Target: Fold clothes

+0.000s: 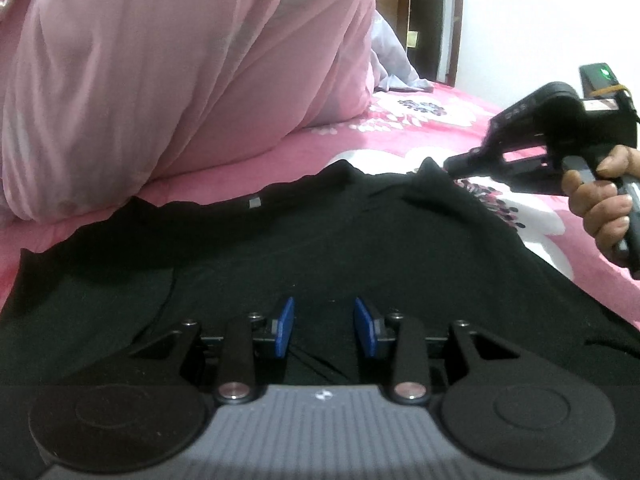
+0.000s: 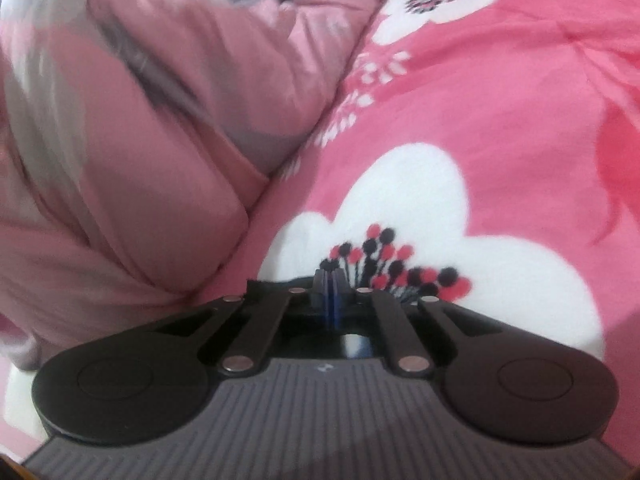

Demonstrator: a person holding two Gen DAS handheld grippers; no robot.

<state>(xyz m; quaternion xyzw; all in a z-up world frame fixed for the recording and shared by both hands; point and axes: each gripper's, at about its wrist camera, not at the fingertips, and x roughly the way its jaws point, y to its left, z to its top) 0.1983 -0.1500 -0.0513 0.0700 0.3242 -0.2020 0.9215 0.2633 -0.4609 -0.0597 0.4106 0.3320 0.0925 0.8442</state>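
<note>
Ahead of and under the left gripper (image 1: 325, 326) lies the black soft-knit T-shirt (image 1: 304, 248), spread flat on the pink floral bedsheet (image 1: 432, 120). Its long axis runs away from the fingers, collar end farthest, w/ a small grey neck tag (image 1: 254, 202) on that far edge; hem end passes beneath the gripper body. Fabric is matte and limp, w/ a few shallow creases and a curved seam to the left of the fingers. The blue pads (image 1: 285, 328) stand partly apart, black cloth showing in the gap below; whether they touch it can't be told, and nothing is pinched. At the shirt's far right corner the cloth rises into a small peak right at the tip of the right gripper (image 1: 450, 166), which a bare hand (image 1: 600, 200) holds by its black handle. In the right wrist view that gripper (image 2: 329, 294) has its pads pressed together, closed; a sliver of black cloth shows just left of the fingers, but whether any is caught between the pads can't be told. Beyond its fingers: sheet w/ a big white flower print and red/black dots. A bulky pale-pink satin quilt (image 1: 168, 80), puffy and creased, sits just beyond the collar edge, left of both fingers. A dark wooden doorway (image 1: 428, 20) stands far back.
</note>
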